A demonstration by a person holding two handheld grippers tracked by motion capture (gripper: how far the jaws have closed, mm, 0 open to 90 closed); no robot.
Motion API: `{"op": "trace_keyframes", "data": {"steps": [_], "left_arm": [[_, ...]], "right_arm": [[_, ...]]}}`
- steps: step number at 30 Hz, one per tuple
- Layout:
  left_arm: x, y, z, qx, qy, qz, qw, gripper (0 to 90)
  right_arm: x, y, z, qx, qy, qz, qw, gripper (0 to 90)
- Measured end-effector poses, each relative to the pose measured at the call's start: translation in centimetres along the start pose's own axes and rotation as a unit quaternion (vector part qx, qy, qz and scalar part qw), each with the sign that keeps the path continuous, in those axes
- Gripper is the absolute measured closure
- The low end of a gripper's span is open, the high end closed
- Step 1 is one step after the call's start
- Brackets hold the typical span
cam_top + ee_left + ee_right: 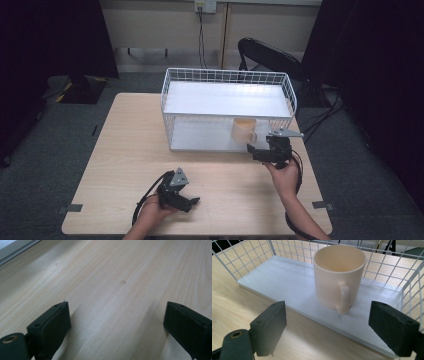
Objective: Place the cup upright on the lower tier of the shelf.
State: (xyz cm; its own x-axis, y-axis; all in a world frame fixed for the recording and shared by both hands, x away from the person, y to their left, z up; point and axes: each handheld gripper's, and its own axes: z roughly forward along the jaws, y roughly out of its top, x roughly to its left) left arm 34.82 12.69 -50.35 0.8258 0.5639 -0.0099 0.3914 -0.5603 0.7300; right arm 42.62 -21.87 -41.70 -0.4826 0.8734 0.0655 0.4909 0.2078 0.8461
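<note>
Two grippers gaping | right gripper (328, 322) view: mug (338, 275) handle | left gripper (116, 320): bare table (112, 277)

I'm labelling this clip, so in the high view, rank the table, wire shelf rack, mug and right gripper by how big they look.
1. table
2. wire shelf rack
3. right gripper and mug: they look alike in size, too close to rank.

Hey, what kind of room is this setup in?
Probably a lab or office set up for recording. A plain wooden table stands on grey carpet between black curtains, with a wall socket behind it. On the table, a white wire rack holds a cream mug.
</note>
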Motion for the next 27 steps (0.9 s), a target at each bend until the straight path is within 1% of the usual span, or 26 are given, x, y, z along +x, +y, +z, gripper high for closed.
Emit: {"op": "trace_keyframes", "data": {"steps": [9,15,19,24,27], "left_arm": [[0.0,0.0,0.0,0.000,0.000,0.000,1.0000,6.8],[0.0,0.0,0.0,0.000,0.000,0.000,1.0000,6.8],[0.0,0.0,0.0,0.000,0.000,0.000,1.0000,6.8],[0.0,0.0,0.0,0.000,0.000,0.000,1.0000,6.8],[0.0,0.0,0.0,0.000,0.000,0.000,1.0000,6.8]], "right_arm": [[-0.3,-0.4,-0.8,0.003,0.011,-0.007,0.9999,14.5],[-0.3,-0.7,-1.1,0.005,0.019,-0.005,0.9998,14.5],[-0.2,-1.0,-1.3,0.008,0.021,-0.011,0.9997,14.5],[-0.3,-1.3,-1.8,0.008,0.027,-0.008,0.9996,14.5],[-0.3,-1.6,-2.0,0.010,0.031,-0.011,0.9994,14.5]]}}
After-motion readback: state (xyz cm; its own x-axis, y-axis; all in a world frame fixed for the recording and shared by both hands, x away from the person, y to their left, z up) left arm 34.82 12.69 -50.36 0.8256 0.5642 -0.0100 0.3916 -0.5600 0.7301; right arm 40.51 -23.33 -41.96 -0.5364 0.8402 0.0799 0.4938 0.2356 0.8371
